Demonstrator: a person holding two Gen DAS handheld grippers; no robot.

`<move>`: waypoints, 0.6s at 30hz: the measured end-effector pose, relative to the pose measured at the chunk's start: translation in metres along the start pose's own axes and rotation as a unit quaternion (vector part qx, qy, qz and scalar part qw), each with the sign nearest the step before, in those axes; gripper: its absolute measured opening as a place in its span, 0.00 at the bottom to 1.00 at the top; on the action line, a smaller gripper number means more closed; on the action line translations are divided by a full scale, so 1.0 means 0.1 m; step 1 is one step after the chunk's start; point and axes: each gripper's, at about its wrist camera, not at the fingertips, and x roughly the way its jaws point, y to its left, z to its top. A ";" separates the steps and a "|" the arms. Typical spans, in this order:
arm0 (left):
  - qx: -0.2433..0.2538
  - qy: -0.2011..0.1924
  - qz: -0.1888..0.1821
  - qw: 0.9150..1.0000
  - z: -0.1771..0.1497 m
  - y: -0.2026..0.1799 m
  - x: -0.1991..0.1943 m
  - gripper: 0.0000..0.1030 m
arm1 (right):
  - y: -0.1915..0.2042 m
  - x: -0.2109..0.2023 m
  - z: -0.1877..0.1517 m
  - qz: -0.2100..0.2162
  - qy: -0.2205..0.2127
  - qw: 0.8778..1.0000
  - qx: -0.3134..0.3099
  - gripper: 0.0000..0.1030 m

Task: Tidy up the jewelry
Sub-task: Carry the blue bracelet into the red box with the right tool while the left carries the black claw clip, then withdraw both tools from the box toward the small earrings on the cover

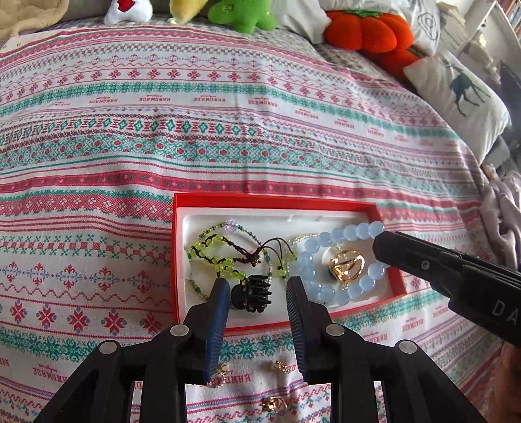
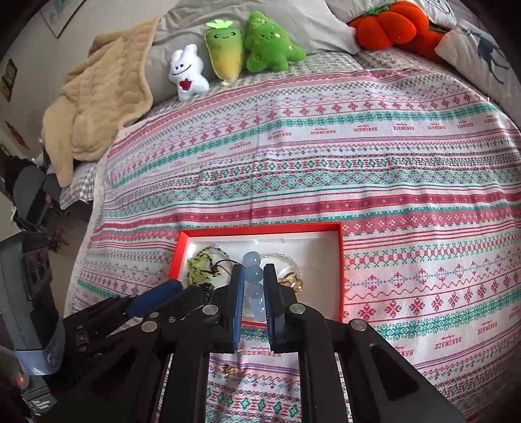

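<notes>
Pale blue glass-like beads of a chunky bracelet point(image 1: 329, 260) lie looped in the right half of a shallow red cardboard box point(image 1: 177, 260) with a white padded lining, which sits on a bed. Inside that loop rests a gold-coloured openwork ring point(image 1: 346, 265). In the box's left half lies a lime-green beaded bracelet on dark brown cord point(image 1: 213, 252), tangled with a thin strand of small green and clear beads, and a small black plastic claw hair clip point(image 1: 252, 293) sits near the box's front edge.

From the right wrist view, the right gripper point(image 2: 254, 283) has its blue-padded fingers drawn narrow around the blue bracelet point(image 2: 254, 273), several beads showing in the slim gap between them; whether the pads actually press the beads I cannot tell. The left gripper point(image 1: 257, 286) hangs over the box's front edge with its fingers spread wide, the hair clip showing between them, gripping nothing.

On the near side of the box, three small gold-coloured earrings point(image 1: 280, 366) lie loose on the red, teal and white patterned bedspread point(image 1: 228, 130). At the far edge of the bed stand a white bunny plush point(image 2: 187, 73), two green plush toys point(image 2: 268, 44) and orange pumpkin cushions point(image 2: 387, 24), with a beige quilted blanket point(image 2: 97, 101) at the left.
</notes>
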 end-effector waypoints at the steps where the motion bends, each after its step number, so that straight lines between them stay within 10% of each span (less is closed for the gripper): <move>1: 0.003 0.000 0.005 1.000 -0.01 0.00 0.00 0.30 | -0.04 0.02 -0.01 -0.009 0.003 1.000 0.000 0.12; 13: 0.026 -0.002 0.033 0.999 -0.05 -0.03 -0.04 0.47 | -0.27 0.12 0.00 -0.028 0.018 0.999 0.014 0.14; 18: 0.035 -0.009 0.044 0.998 -0.10 -0.04 -0.12 0.59 | -0.21 -0.01 -0.04 -0.021 0.009 1.000 0.005 0.36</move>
